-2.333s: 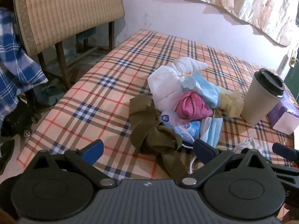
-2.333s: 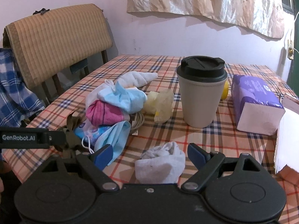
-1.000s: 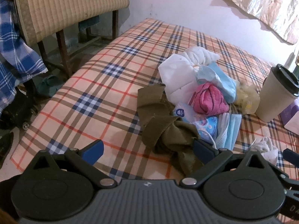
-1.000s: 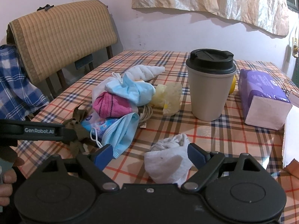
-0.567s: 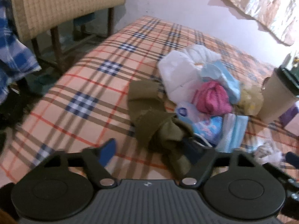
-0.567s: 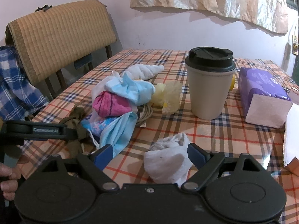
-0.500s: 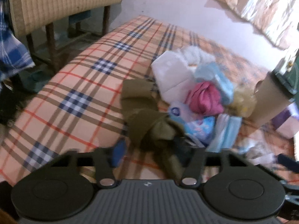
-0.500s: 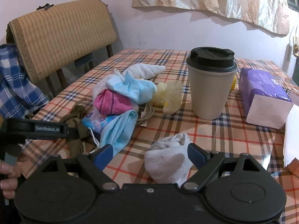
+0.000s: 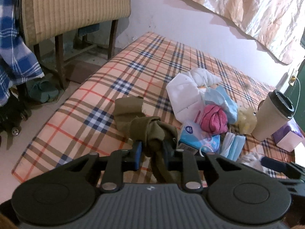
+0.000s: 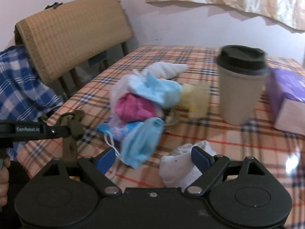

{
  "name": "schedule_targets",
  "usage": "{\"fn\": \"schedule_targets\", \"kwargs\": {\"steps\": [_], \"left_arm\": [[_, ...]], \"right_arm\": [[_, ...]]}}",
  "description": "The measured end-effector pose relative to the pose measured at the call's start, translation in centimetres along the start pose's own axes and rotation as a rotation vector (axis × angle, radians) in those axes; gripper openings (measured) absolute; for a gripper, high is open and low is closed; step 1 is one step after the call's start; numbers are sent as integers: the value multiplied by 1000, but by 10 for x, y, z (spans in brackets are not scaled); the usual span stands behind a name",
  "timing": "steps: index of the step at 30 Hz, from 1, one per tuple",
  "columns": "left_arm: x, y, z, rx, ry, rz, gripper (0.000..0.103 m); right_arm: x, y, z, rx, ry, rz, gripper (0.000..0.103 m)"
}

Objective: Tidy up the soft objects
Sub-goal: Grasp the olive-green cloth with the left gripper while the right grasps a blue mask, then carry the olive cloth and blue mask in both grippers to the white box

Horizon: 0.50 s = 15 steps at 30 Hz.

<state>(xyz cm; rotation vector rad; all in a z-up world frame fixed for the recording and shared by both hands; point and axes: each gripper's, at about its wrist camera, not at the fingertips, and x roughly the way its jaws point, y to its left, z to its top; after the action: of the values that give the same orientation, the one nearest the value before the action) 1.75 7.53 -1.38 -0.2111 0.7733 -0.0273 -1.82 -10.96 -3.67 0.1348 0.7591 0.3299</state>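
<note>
- Where the left gripper pinches the bunched olive-green cloth, its two blue-padded fingers are drawn close onto the fabric, a strand hanging below; in the right wrist view the arm reads "GenRobot.AI".
- The right gripper has its fingers spread wide and holds nothing; a crumpled white cloth lies on the table between them.
- Just beyond, a pleated blue face mask with a white ear loop lies against a printed blue tissue packet.
- Behind these sits a heap on the plaid tablecloth: a pink knitted cloth, a light-blue mask, a white folded mask, a twisted white cloth and a pale yellow crinkled piece.
- To the right stand a beige cup with a black lid and a purple tissue pack.
- Farthest, a chair with a woven tan back carries a blue checked cloth.
</note>
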Motion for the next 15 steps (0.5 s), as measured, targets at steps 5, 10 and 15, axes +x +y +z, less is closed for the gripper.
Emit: {"fn": "schedule_targets", "kwargs": {"steps": [5,10,15], "left_arm": [[1,1,1,14,4,-19,14],[14,1,-5,27,39,-38,7],[9,-1,-3,35,21,-49,6]], "right_arm": [[29,13,13,-36,16,-15,101],[52,7,15,-13,69,5,83],[40,2,12,-20,44,60,40]]}}
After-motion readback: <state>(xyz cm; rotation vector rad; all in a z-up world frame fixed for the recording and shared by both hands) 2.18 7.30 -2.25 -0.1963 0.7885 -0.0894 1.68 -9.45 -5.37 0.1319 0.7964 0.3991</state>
